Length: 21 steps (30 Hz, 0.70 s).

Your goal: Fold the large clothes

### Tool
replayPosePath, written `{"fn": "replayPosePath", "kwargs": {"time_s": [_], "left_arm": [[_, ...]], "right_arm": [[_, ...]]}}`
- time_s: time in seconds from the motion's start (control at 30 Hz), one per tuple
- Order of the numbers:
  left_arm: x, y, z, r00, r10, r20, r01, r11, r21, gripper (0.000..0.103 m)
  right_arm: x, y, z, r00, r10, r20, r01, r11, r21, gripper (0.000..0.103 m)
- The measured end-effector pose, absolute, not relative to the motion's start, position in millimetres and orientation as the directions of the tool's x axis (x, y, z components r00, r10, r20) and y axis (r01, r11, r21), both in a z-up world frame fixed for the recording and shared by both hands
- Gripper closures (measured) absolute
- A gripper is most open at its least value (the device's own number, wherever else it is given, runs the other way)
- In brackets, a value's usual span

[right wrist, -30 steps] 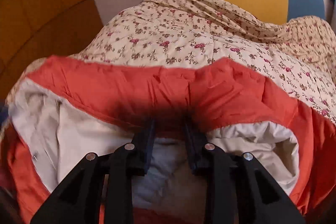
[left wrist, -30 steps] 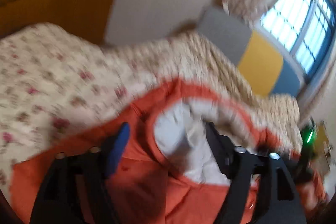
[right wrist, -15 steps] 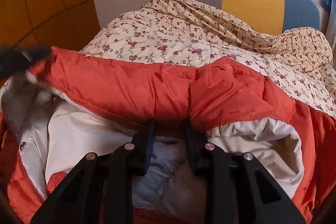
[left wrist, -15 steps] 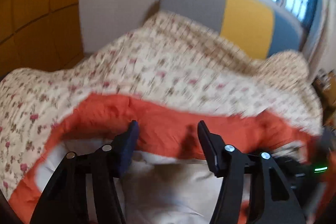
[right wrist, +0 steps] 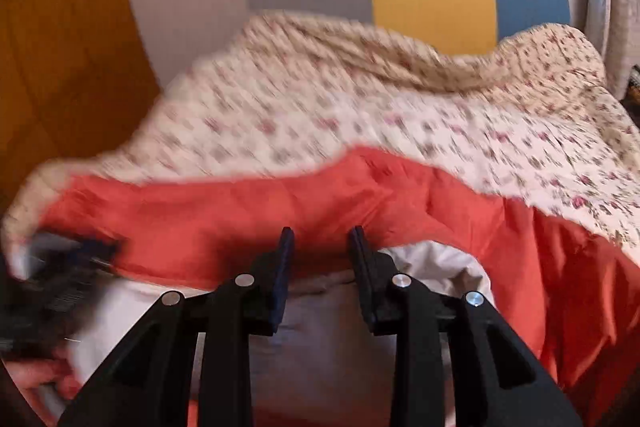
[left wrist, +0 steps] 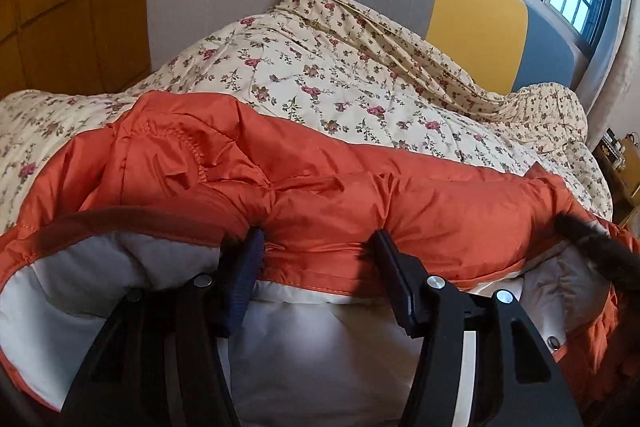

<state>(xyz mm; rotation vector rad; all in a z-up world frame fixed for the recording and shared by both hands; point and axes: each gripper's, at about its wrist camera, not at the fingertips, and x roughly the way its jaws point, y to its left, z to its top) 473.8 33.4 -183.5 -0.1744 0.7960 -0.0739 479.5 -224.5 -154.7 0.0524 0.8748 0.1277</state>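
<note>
Left wrist view: the left gripper [left wrist: 318, 247] has swung from a blurred sideways sweep a second ago to a steady, square look at the padded orange jacket with pale lining [left wrist: 420, 203], which lies on the bed's floral quilt [left wrist: 340, 83]. Its fingers [left wrist: 248, 267] stand wide apart, tips against the turned-over orange edge, gripping nothing. In the right wrist view the right gripper [right wrist: 320, 247], half a second ago pinched nearly together on that fold, now has its fingers [right wrist: 362, 259] parted with the fold only loosely between them, and the picture is blurred by motion. My reading is that the flap has just been laid over and let go; the next grasp is not yet taken.
</note>
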Motion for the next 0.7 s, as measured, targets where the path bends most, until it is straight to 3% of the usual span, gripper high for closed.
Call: {"fn": "replayPosePath", "kwargs": {"time_s": [0.17,0.3,0.37,0.4,0.43,0.57,0.7], "left_arm": [[478.4,29.3,-185.6,0.693,-0.109,-0.713,-0.002,0.988,-0.154,0.045],[474.8,30.0,-178.3,0.690,-0.133,-0.712,0.021,0.986,-0.164,0.037],[464.3,29.9,-169.6,0.687,-0.148,-0.712,0.033,0.984,-0.174,0.023],[452.0,29.3,-162.4,0.698,-0.156,-0.699,0.032,0.982,-0.187,0.017],[441.9,28.2,-157.8,0.711,-0.159,-0.685,0.034,0.981,-0.193,0.013],[399.4,23.9,-146.3,0.731,-0.157,-0.664,0.031,0.980,-0.198,0.011],[364.6,25.6,-153.6,0.694,-0.164,-0.701,0.045,0.982,-0.185,0.011]], "right_arm": [[480.4,-210.6,-174.6,0.656,0.074,-0.751,-0.107,0.994,0.005,0.074],[474.2,-220.4,-166.9,0.650,0.112,-0.751,-0.104,0.993,0.058,0.069],[447.6,-227.9,-147.9,0.676,0.156,-0.720,-0.094,0.988,0.127,0.034],[433.9,-229.3,-140.0,0.692,0.152,-0.706,-0.083,0.988,0.132,0.028],[415.9,-229.7,-131.2,0.707,0.147,-0.692,-0.076,0.988,0.133,0.028],[346.2,-239.9,-110.7,0.690,0.195,-0.698,-0.052,0.974,0.221,0.029],[273.4,-261.8,-102.3,0.688,0.161,-0.707,0.001,0.975,0.222,0.029]]}}
